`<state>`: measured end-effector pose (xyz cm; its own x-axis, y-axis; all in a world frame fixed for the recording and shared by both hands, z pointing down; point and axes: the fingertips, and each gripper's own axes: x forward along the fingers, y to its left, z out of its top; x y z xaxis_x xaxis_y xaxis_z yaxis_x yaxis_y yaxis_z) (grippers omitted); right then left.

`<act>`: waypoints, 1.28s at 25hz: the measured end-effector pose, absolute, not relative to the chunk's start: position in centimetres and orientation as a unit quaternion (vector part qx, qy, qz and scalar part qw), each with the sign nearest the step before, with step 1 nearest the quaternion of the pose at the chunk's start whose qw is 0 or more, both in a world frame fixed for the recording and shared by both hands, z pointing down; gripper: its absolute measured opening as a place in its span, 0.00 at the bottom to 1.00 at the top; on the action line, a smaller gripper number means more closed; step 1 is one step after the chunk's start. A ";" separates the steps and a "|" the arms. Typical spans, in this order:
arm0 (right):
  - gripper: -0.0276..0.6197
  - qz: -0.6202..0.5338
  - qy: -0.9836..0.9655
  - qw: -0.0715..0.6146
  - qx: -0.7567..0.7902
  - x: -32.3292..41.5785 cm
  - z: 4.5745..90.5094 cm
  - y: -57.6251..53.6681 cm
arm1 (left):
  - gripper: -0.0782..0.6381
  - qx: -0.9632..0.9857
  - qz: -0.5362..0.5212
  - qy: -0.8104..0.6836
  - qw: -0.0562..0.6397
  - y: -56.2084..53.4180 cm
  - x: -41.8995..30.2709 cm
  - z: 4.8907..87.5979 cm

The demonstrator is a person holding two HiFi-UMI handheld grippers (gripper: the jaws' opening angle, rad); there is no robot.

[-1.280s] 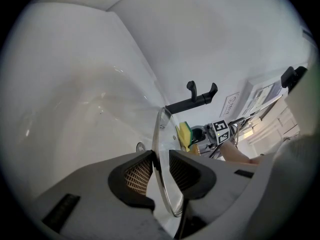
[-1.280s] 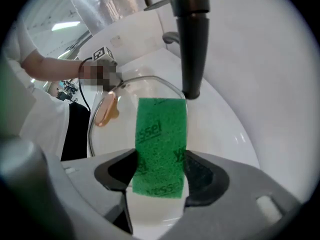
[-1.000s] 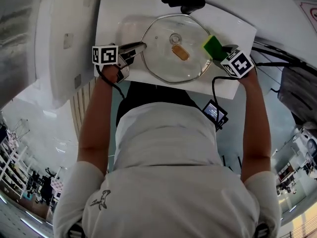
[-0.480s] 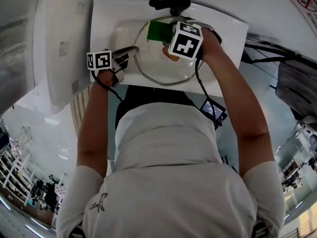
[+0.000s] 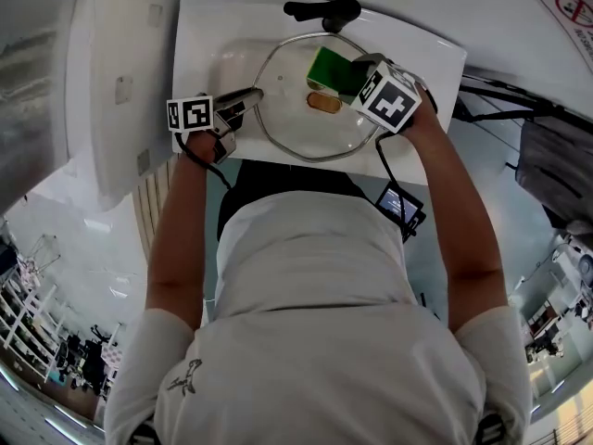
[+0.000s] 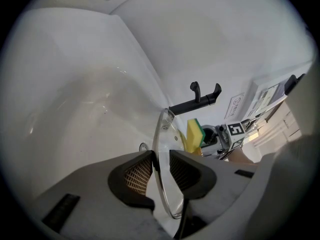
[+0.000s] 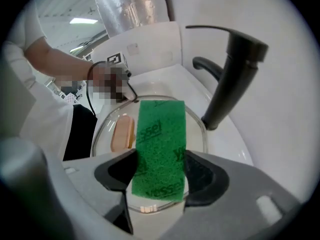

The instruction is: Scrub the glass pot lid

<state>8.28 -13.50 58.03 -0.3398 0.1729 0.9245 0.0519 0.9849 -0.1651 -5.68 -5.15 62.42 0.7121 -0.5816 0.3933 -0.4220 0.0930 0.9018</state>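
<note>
Gripping the left rim of the lid (image 5: 296, 123), the left gripper (image 5: 252, 95) has its jaws drawn in narrow on the glass edge, one pad on each face; in the left gripper view the lid (image 6: 165, 134) runs edge-on between them. The lid lies over the white sink (image 5: 208, 44), its round face turned up to the head camera, with a tan knob (image 5: 323, 102) at the centre. Whether its right edge rests on the sink cannot be told. A black tap (image 5: 324, 9) stands at the far side. To the right, the right gripper (image 5: 345, 77) points steeply down and clamps a green and yellow sponge (image 5: 329, 68) by its two long edges. The sponge's long axis runs out ahead of the jaws, toward the glass. Its free end sits over the far right part of the lid, just beside the knob. Contact with the glass is not clear from any view. Judgement: a scrubbing stroke is in hand. The right hand is the working one, and uncovered glass lies to the near left of the sponge.
</note>
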 end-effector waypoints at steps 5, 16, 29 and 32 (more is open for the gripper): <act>0.49 0.087 -0.804 0.586 -0.040 14.0 59.1 -11.3 | 0.26 0.668 -0.063 -0.376 0.639 -5.1 -5.7 62.3; 0.49 0.041 -0.776 0.624 -0.084 20.7 60.5 -3.4 | 0.26 0.662 -0.062 -0.386 0.639 -5.1 -5.5 62.3; 0.49 -0.139 -0.789 0.587 -0.116 9.0 57.9 -17.5 | 0.26 0.663 -0.055 -0.393 0.635 -5.2 -5.5 62.3; 0.50 -0.157 -0.785 0.580 -0.149 6.5 58.6 -17.5 | 0.26 0.663 -0.060 -0.395 0.633 -5.4 -5.5 62.3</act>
<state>6.52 -17.47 58.62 -0.2818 0.0516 0.9581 0.4157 0.9065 0.0735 -5.48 -5.37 62.34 0.6814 -0.5990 0.4207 -0.4474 0.1140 0.8870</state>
